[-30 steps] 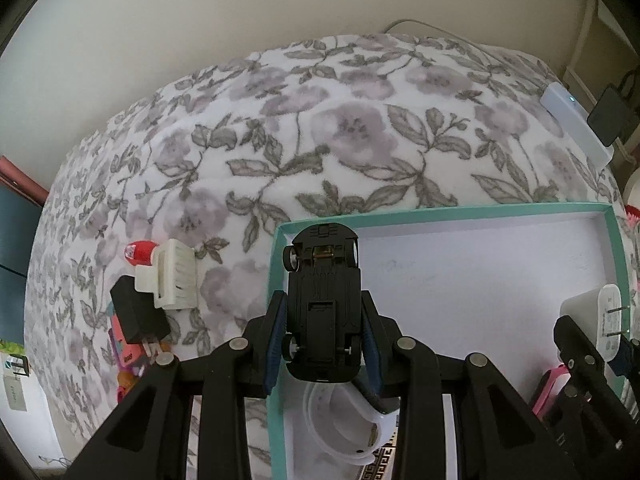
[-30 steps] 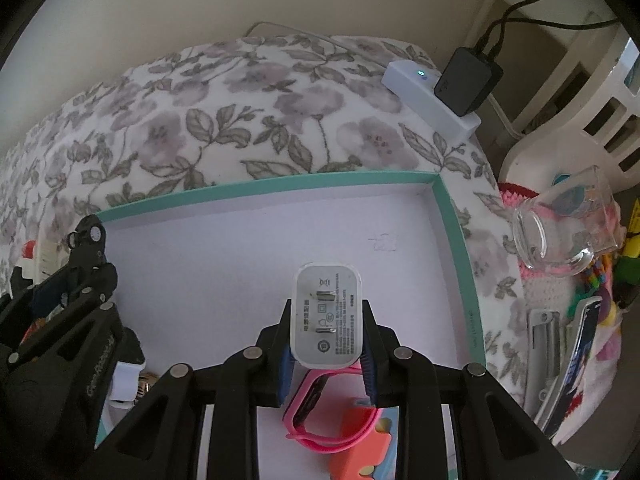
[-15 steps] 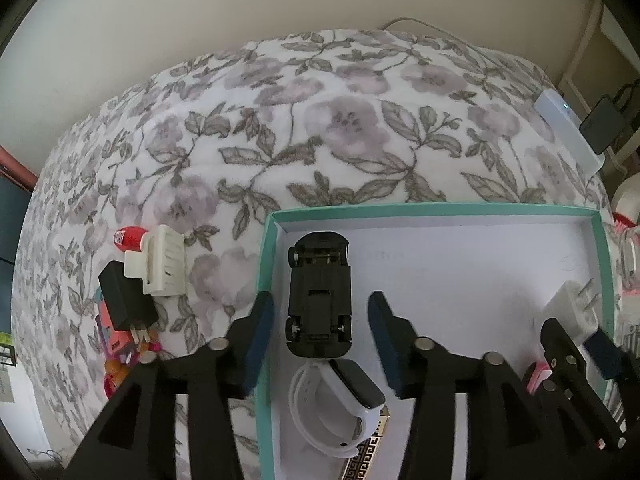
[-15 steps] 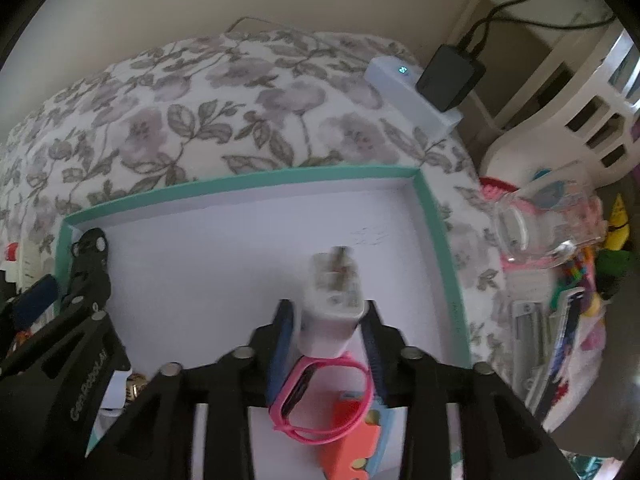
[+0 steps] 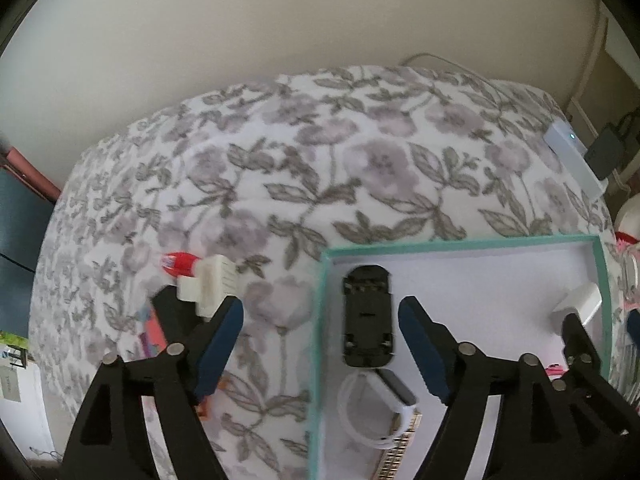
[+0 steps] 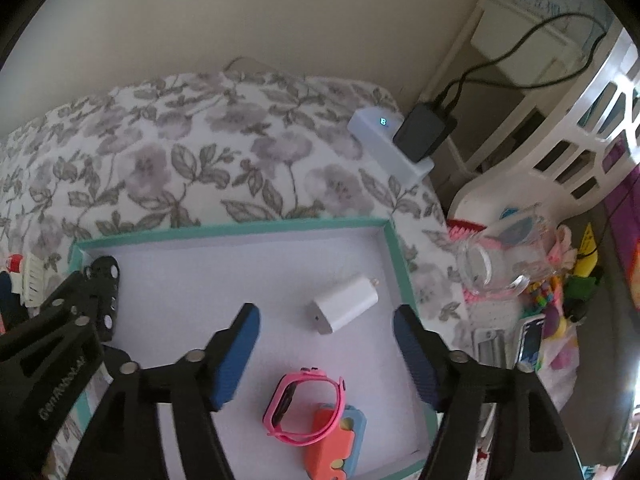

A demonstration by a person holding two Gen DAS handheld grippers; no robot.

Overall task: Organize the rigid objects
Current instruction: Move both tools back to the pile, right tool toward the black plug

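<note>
black toy car (image 5: 368, 316) lies upside down, wheels up, on the white floor of the teal-rimmed tray (image 5: 460, 245), in its far left corner just beside the left wall. white charger (image 6: 346, 308) lies on its side near the tray's far right wall, prongs toward that wall. white smartwatch (image 5: 380, 412) sits in the tray just nearer than the car. pink smartwatch (image 6: 306, 410) sits at the tray's near right, over an orange and blue block toy (image 6: 336, 440).

left gripper (image 5: 320, 344) hangs over the tray's left wall, jaws spreading wide, car between them but untouched. right gripper (image 6: 326, 354) is over the tray's right half, jaws also spreading, charger just beyond the tips, nothing pinched.

left of the tray on the floral blanket (image 5: 340, 168): a cream hair claw (image 5: 212, 288) against a red-capped item (image 5: 178, 264). beyond the tray's far right corner: a white power strip (image 6: 386, 142) with a black adapter (image 6: 424, 132) plugged in.
</note>
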